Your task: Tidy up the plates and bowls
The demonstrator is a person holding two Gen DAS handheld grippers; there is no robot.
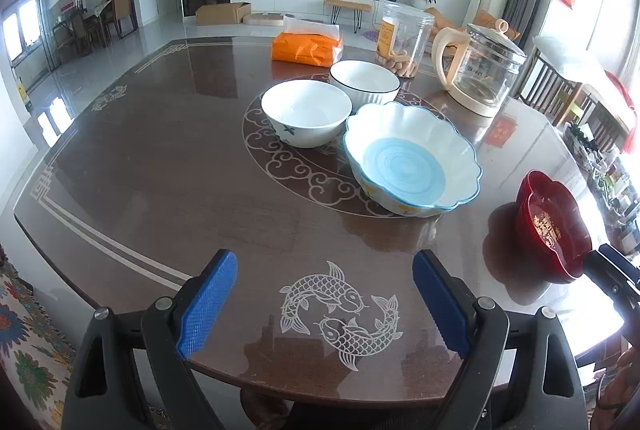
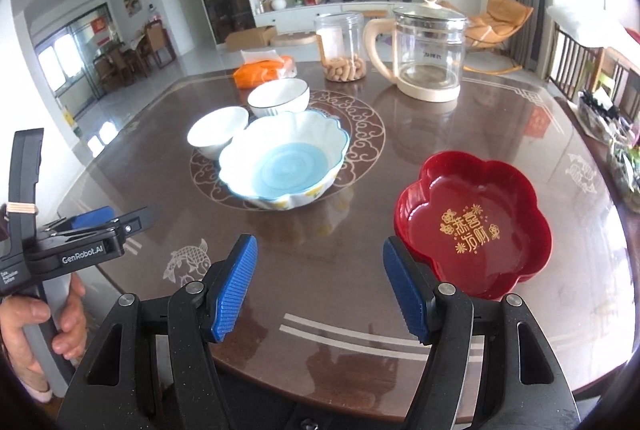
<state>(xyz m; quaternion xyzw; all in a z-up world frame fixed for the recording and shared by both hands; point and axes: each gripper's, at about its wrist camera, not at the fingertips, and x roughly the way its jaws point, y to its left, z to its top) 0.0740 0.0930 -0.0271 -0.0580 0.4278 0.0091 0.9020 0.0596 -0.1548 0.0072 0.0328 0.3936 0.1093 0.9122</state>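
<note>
A scalloped white bowl with a blue centre sits mid-table. Behind it stand a plain white bowl and a ribbed white bowl with a dark rim. A red flower-shaped dish with gold characters lies near the right front. My left gripper is open and empty above the near table edge. My right gripper is open and empty, its right finger next to the red dish's near rim. The left gripper also shows in the right wrist view.
On the brown glass-topped table, at the back, are an orange tissue pack, a clear jar of snacks and a glass kettle with a cream handle. Clutter sits along the right edge.
</note>
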